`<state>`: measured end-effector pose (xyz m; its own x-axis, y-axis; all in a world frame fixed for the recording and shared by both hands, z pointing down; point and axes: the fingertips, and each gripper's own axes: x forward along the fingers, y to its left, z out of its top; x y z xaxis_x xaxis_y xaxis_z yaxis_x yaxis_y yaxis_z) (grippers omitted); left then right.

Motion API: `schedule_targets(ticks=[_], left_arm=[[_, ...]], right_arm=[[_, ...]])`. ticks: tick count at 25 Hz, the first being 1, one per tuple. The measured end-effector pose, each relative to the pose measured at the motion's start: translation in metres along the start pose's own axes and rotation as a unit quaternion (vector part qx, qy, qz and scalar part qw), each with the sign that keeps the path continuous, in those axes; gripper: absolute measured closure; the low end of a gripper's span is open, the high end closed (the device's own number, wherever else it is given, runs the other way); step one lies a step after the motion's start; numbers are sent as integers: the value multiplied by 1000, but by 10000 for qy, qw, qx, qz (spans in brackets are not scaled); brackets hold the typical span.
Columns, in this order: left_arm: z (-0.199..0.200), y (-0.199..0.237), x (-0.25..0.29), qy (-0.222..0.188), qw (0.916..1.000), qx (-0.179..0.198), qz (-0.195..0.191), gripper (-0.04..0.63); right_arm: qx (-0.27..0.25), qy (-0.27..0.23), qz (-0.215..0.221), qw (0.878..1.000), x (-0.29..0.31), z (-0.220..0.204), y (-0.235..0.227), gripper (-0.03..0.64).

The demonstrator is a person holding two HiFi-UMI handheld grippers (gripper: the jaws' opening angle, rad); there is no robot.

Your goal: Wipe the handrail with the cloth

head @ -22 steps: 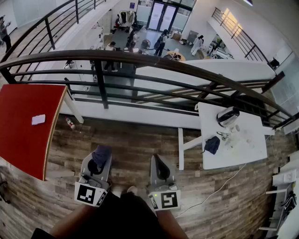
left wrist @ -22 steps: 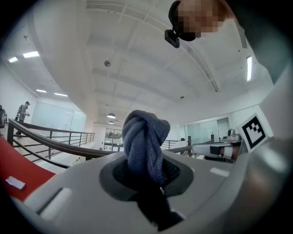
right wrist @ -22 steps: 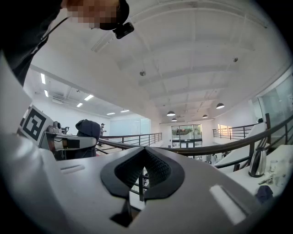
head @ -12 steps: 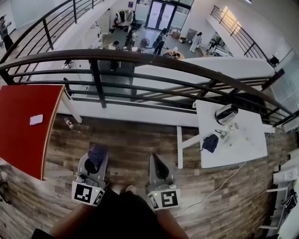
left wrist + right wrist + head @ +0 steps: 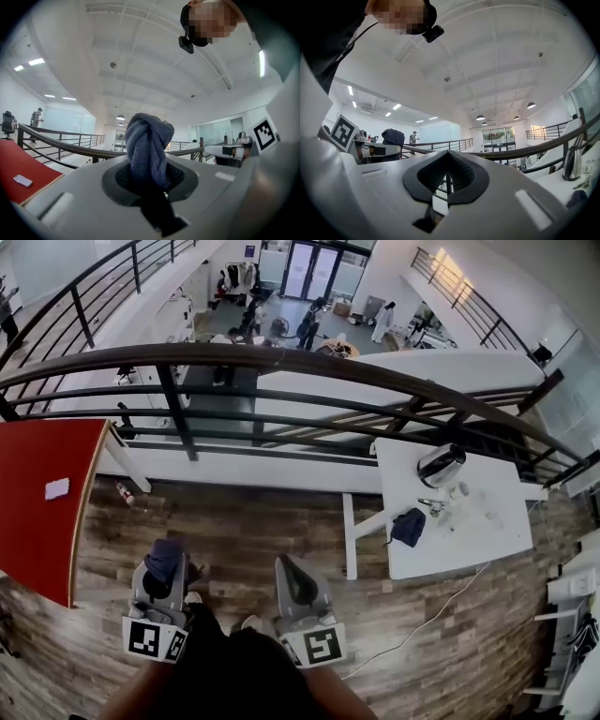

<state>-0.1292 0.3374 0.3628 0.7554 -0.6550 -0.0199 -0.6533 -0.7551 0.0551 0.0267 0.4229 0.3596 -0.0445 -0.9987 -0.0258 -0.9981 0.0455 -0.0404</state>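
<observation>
Wood-plank floor [image 5: 244, 531], gallery level; a lower hall with people shows at the top centre of the head view. The dark handrail [image 5: 309, 360] arcs across the upper frame from left edge to right edge, with thinner rails and posts below it. A bare strip of floor lies between the rail and both claws. Red table [image 5: 37, 521] bounds the left edge and carries a small white item [image 5: 56, 488]; a bottle [image 5: 125, 491] lies on the floor near its leg. White table [image 5: 469, 549] stands at right.

Left claw [image 5: 164, 568], lower left: jaws clamped on a bunched blue-grey cloth [image 5: 147, 145], which sticks up and out past the tips. Cloth and claw are well apart from the handrail, which passes behind them in the left gripper view.

Right claw [image 5: 292, 579], lower centre: jaws together, nothing between them.

Containers: a metal kettle [image 5: 439, 465] at the white table's upper edge, contents not visible. A dark bundle [image 5: 408, 526] lies at that table's left edge.
</observation>
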Motion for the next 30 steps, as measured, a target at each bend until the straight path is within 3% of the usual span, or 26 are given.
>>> schedule_targets(ticks=[7, 18, 24, 30], left_arm=[[-7, 23, 4, 86, 9995, -79, 280, 523], [-18, 60, 79, 30, 9998, -200, 54, 523], [-21, 101, 136, 32, 9998, -161, -83, 523], [-7, 149, 194, -63, 9995, -144, -281, 522]], right_arm=[[28, -39, 96, 9999, 21, 2, -13, 615], [45, 115, 141, 9998, 97, -9, -30, 614], [69, 141, 282, 9995, 169, -9, -36, 555], [142, 28, 957, 9953, 251, 7, -3, 468]])
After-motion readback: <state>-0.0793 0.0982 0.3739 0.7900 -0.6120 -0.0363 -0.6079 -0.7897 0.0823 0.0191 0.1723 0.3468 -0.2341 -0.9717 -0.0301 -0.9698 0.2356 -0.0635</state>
